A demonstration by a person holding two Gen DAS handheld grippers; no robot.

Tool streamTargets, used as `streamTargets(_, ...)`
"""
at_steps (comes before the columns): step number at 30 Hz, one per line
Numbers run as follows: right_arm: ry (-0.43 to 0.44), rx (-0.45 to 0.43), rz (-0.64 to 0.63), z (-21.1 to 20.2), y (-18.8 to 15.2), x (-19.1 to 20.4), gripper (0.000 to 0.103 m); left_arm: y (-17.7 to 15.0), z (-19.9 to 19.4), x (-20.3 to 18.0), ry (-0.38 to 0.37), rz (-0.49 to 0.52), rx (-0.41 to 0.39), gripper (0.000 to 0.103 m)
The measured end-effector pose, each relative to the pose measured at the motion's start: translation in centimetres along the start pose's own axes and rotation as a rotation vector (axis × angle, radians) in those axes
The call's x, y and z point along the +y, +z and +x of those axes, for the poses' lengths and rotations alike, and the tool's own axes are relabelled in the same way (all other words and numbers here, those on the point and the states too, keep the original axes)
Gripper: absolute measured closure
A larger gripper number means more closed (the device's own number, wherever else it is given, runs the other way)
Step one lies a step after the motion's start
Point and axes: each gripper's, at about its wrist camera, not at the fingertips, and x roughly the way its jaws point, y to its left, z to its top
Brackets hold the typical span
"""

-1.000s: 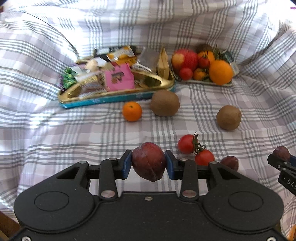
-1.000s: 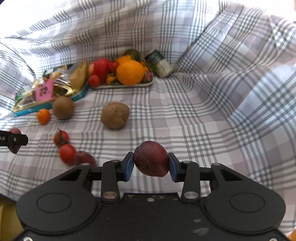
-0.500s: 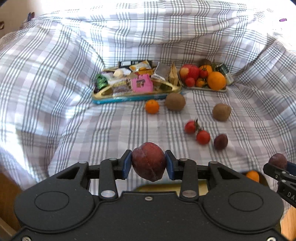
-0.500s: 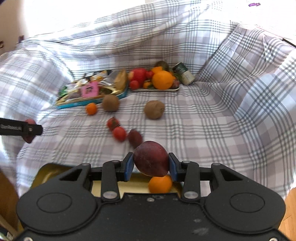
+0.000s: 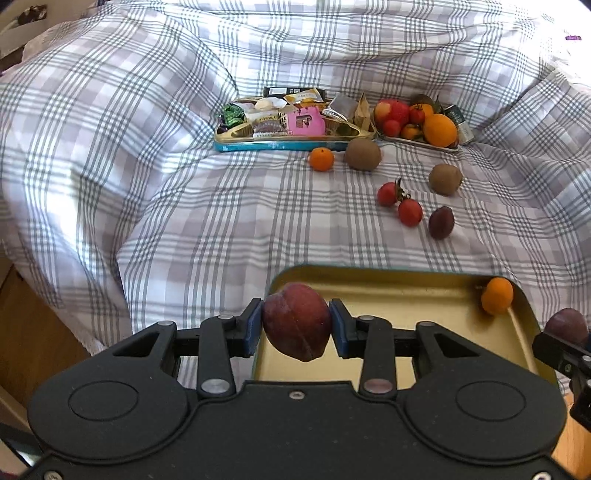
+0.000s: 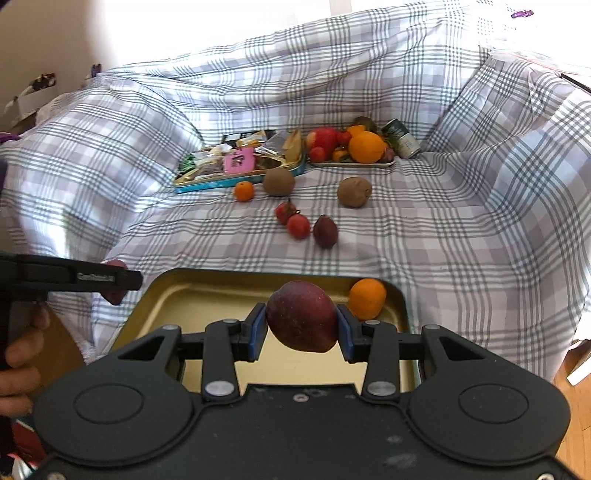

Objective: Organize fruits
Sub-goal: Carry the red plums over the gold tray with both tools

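On the checked cloth (image 5: 192, 229) lie two kiwis (image 5: 362, 154), two tomatoes (image 5: 410, 212), one small orange (image 5: 321, 159) and one plum (image 5: 441, 222), and one orange (image 6: 366, 298) sits in the near gold tin (image 6: 207, 291). The left tool (image 5: 295, 326) is clenched on a plum (image 5: 296, 320), tilted downward above the tin's left edge. The right tool (image 6: 301, 326) grips another plum (image 6: 302, 315) over the tin, angled down.

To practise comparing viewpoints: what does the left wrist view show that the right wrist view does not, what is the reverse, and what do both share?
Only the left wrist view: wooden floor beside the bed at far left.

Only the right wrist view: a hand holding the left gripper, and a bright wall.

Both: each gripper shut on a plum, the gold tray with an orange, and loose fruit on the checked cloth.
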Motion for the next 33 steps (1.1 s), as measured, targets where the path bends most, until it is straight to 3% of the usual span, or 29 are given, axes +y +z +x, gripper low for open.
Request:
streamTargets(18,0.015,0.085,-0.001,0.5,-2.3,0.4,0.061,-2.3,0.7,-1.0,0.048,-0.006,0.063,0.056)
streamTargets(33,0.025,0.096,0.001,0.6,-2.4,0.5,0.061,-1.7,0.7,-1.5,0.031,0.015,0.048,0.056)
